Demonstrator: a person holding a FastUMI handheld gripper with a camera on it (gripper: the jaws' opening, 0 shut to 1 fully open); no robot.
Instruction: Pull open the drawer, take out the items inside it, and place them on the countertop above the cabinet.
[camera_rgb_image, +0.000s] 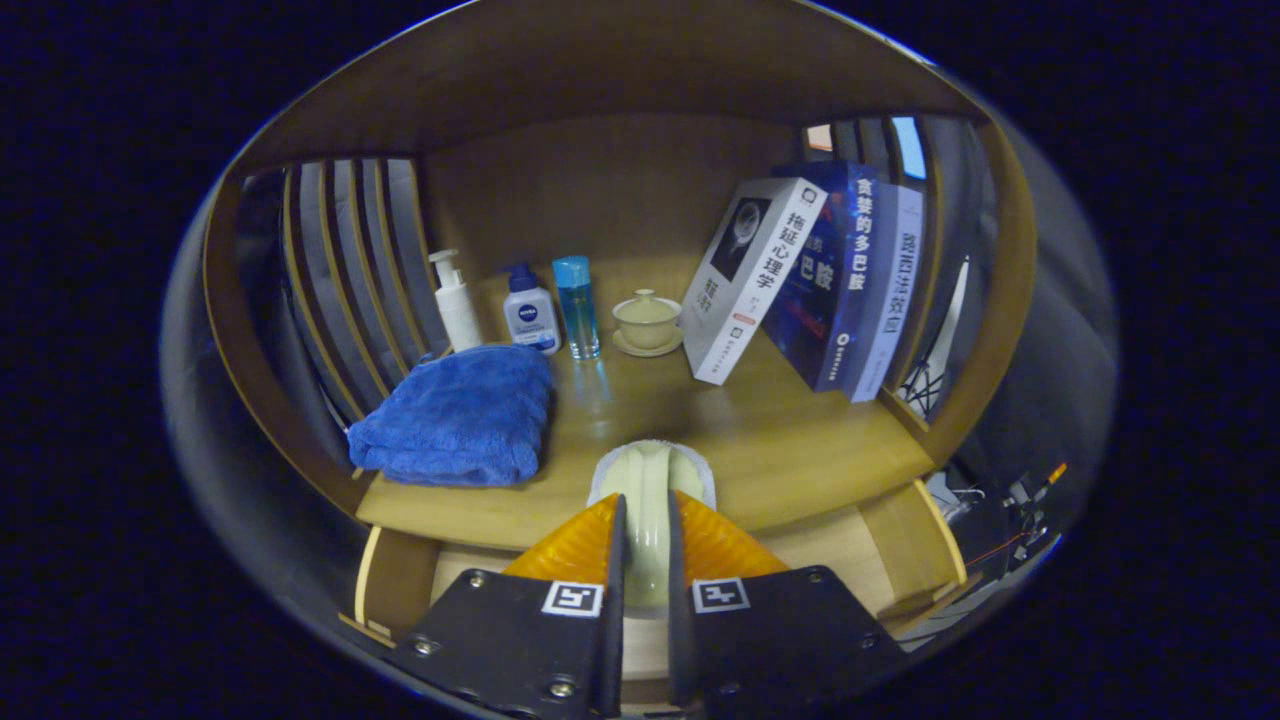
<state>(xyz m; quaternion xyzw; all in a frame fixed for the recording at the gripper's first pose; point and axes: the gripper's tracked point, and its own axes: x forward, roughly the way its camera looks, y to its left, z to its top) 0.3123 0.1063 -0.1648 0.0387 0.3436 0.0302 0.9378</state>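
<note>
My gripper (645, 508) is shut on a pale cream item with a white edge (650, 475), pinched between the two orange fingers (575, 545). The item's far end reaches over the front edge of the wooden countertop (790, 450). Below that edge, around my fingers, show the light wooden walls of the pulled-out drawer (905, 555). What lies inside the drawer is hidden behind my gripper.
On the countertop, a folded blue towel (455, 418) lies ahead to the left. Behind it stand a white pump bottle (455, 305), a small white bottle with a blue cap (530, 312), a clear blue bottle (577, 305) and a lidded cup on a saucer (647, 322). Books (810, 280) lean at the right.
</note>
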